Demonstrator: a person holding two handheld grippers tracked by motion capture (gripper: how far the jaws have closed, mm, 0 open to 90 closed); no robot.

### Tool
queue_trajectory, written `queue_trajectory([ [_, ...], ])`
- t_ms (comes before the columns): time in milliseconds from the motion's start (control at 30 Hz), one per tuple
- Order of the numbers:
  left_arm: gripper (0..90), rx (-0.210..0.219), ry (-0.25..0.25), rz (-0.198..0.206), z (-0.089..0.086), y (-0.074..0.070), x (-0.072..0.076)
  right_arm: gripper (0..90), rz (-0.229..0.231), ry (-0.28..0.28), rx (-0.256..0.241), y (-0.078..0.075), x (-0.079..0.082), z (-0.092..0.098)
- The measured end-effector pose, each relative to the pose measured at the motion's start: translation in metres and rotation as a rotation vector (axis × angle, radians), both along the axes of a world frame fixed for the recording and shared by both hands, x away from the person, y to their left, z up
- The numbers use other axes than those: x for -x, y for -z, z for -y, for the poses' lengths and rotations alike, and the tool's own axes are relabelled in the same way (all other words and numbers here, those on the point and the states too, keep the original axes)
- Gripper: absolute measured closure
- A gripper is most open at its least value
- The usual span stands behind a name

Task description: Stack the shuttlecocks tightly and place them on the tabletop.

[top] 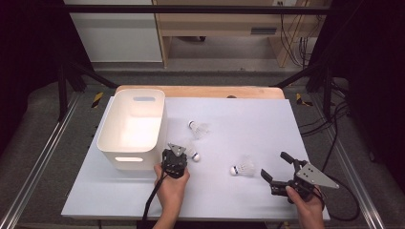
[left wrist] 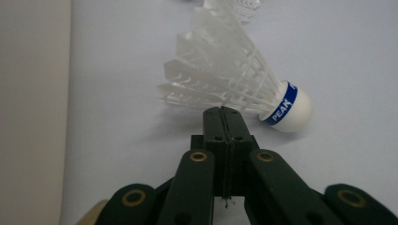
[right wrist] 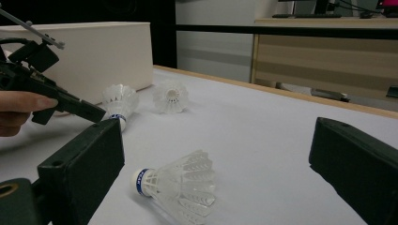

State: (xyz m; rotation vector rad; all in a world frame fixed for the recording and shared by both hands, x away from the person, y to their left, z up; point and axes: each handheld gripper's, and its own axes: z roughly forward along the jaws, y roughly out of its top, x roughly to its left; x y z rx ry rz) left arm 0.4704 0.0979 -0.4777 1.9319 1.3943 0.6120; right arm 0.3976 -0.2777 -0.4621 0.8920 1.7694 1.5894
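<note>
The white feathered shuttlecock with a blue band [left wrist: 234, 77] lies on its side on the white table [top: 248, 200], just beside the white plastic bin [top: 131, 126]. The left hand-held gripper [left wrist: 224, 115], jaws pressed together and holding nothing, sits right at its feathers. Farther from the bin, the right hand-held gripper [top: 277, 168] is spread wide near a second white shuttlecock [top: 242, 168].

Three white feathered shuttlecocks on the table, each lying on its side: near shuttlecock [left wrist: 234, 79] with blue-banded cork beside the bin, second shuttlecock [top: 242, 168] centre-right, third shuttlecock [top: 197, 128] farther back
</note>
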Motion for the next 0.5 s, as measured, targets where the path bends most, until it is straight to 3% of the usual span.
queue_trajectory([
  [133,90.0,-0.016,-0.011,0.023,0.000,-0.003,-0.004,4.0,0.000,0.000,-0.001,0.000,0.000,0.001],
  [500,90.0,0.006,-0.003,-0.002,0.005,-0.002,-0.020,4.1,-0.003,-0.001,-0.003,0.000,0.000,0.001],
])
